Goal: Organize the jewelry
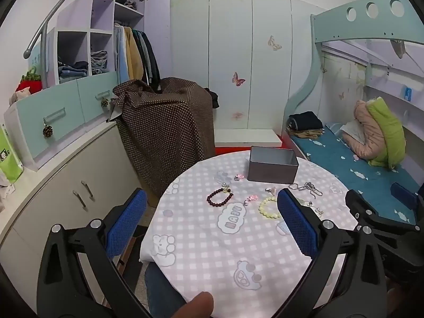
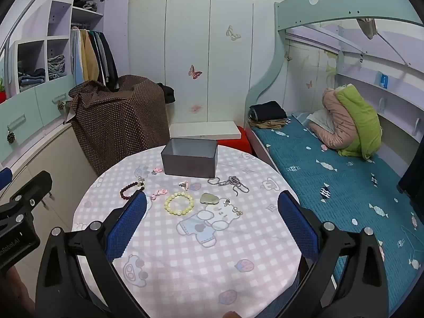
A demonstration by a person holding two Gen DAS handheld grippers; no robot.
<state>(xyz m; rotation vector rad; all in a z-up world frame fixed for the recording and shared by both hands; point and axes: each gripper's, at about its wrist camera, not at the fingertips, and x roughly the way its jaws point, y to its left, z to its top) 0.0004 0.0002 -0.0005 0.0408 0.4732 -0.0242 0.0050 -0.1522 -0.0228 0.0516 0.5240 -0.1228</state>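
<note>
A round tabletop under a pink-checked cartoon cloth carries an open grey tin box at its far edge, and the jewelry lies scattered on the cloth in front of that box. Nearest the box, to its front right, is a tangled silver chain necklace. In front of the box's left corner lies a small pink charm, and further forward on that side a dark red bead bracelet. Straight in front of the box sits a pale yellow bead bracelet, with a pink clip just beside it on the left and a greenish stone pendant just beside it on the right. A pair of small earrings lies right of the pendant.

The left hand-held gripper hovers above the near side of the tabletop with its blue-padded fingers spread wide apart and nothing between them. The right hand-held gripper is likewise spread apart and empty, above the near edge, well short of the box. A bed with a teal cover stands right of the box.
</note>
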